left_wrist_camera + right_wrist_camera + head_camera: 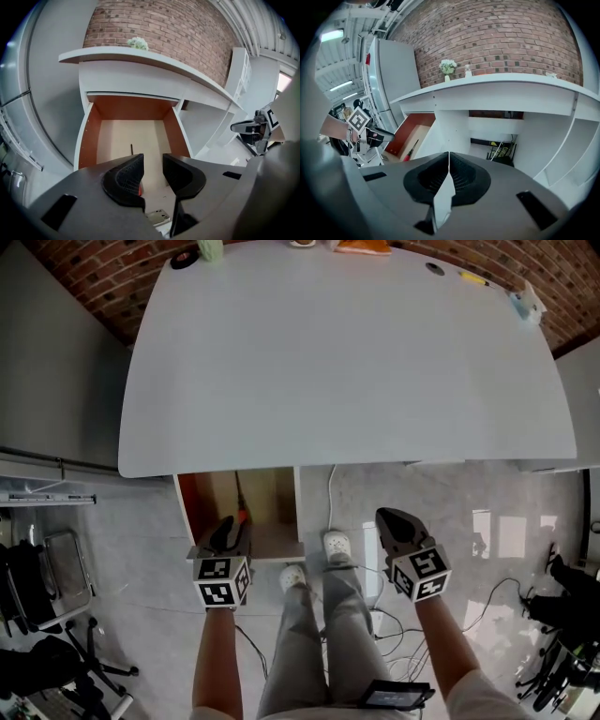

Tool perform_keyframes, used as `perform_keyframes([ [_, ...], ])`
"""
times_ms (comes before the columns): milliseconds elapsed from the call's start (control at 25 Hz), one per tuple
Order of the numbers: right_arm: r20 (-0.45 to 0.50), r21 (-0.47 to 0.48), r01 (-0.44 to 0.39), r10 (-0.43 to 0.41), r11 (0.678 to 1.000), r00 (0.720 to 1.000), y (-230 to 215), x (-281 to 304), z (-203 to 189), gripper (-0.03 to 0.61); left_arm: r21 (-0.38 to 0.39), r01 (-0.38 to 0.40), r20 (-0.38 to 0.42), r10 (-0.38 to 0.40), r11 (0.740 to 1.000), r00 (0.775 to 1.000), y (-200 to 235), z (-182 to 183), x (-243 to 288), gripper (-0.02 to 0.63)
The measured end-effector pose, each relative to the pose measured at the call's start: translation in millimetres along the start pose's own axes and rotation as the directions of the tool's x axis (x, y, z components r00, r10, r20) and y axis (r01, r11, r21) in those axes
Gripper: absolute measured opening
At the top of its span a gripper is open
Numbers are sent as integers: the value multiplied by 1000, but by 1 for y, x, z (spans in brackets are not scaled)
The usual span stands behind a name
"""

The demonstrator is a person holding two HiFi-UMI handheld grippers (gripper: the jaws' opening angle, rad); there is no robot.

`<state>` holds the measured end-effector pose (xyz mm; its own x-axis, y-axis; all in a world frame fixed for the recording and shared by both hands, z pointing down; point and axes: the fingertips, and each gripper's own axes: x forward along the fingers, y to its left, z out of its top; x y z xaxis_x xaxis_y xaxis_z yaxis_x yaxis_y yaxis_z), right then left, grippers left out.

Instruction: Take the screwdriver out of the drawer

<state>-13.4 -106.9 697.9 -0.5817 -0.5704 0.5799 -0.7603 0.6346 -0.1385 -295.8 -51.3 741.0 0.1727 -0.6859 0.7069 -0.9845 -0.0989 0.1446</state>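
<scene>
Jaws of your left gripper (153, 171) stand apart and empty over the open orange-walled wooden drawer (87, 140), seemingly lined up to take the red-handled, black-shafted screwdriver (131, 150) lying just ahead of them, while your right gripper (448, 176), closed on nothing, waits off to the side.

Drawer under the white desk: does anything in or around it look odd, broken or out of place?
Nothing stands out. The drawer is pulled open and looks intact, and a red-handled screwdriver lies flat on its floor. The left gripper hangs open above the drawer's front edge.
</scene>
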Motion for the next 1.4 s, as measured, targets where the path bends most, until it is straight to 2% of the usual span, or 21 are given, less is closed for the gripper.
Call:
perform_keyframes([
  [200,-8,10,-6,6,1000,1000,-5,18,-5,21,11,-8,-90,9,1000,996,14,-7,27,121],
  [360,-22,26,-6,7,1000,1000,-11,33,-8,20,-4,-15,-180,14,1000,984,25,-17,49,120],
  [680,-157,22,1,3,1000,988,-31,77,-45,20,-14,-37,-359,29,999,933,42,-46,84,120],
  [840,-228,20,11,-6,1000,974,-40,96,-66,20,-76,-53,-428,16,996,904,48,-61,98,120],
  [1040,-339,128,82,-34,988,940,-61,109,-105,20,-73,-78,-496,32,994,868,52,-72,115,120],
  [1200,-364,182,125,-51,975,930,-71,105,-118,20,-74,-111,-529,56,991,847,53,-81,125,118],
  [1280,-367,173,119,-49,978,929,-69,105,-120,20,-69,-138,-529,81,988,845,58,-81,125,95],
  [1400,-374,149,110,-47,983,926,-65,105,-120,20,-109,-157,-509,81,982,857,64,-81,122,67],
])
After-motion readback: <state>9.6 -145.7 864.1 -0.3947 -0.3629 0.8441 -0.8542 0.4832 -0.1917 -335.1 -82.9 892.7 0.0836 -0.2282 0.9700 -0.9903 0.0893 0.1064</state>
